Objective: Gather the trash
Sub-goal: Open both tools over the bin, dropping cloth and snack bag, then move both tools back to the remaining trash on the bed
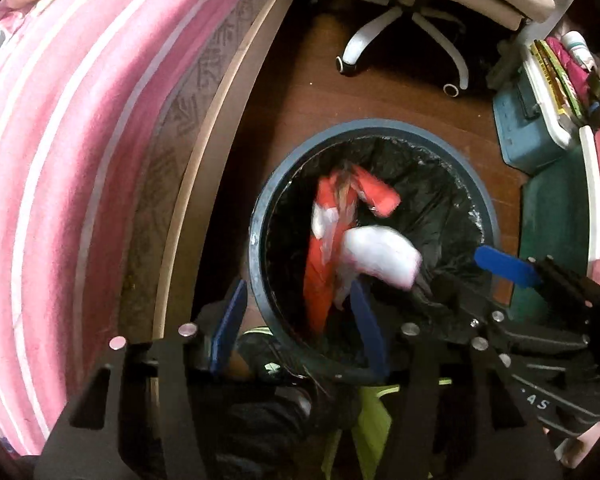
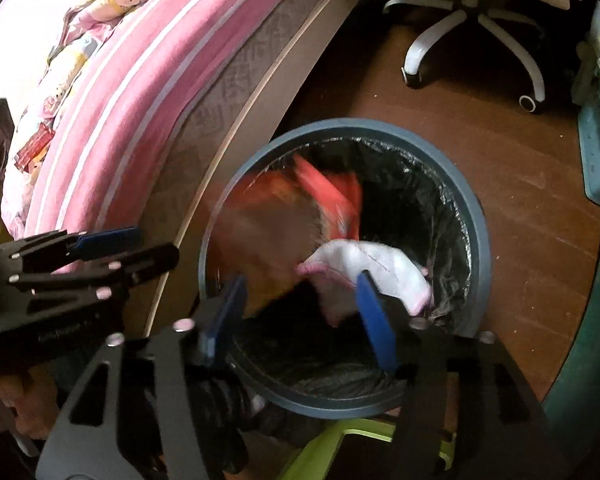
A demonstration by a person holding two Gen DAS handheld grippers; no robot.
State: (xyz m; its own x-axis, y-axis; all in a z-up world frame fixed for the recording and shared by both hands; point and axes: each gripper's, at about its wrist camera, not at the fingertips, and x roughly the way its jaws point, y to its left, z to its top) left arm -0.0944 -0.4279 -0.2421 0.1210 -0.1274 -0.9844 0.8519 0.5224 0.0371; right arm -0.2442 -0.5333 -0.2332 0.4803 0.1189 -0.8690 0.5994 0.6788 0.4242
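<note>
A round grey bin (image 1: 380,126) (image 2: 380,128) with a black liner stands on the floor below both grippers. Inside its mouth an orange wrapper (image 1: 324,248) (image 2: 332,196) and a crumpled white paper (image 1: 380,256) (image 2: 372,268) show motion blur, loose from any pad. My left gripper (image 1: 300,320) (image 2: 140,250) hangs over the bin's near-left rim, open, with nothing pressed between its blue pads. My right gripper (image 2: 300,316) is over the bin's near side, also open and empty. One of its blue fingers (image 1: 504,266) shows at the bin's right edge.
A bed with a pink striped blanket (image 1: 80,140) (image 2: 120,80) runs along the left, close to the bin. A chair with a white wheeled base (image 1: 400,28) stands behind. A teal box (image 1: 528,132) and cluttered shelves are on the right. Something lime green (image 1: 372,412) sits beneath.
</note>
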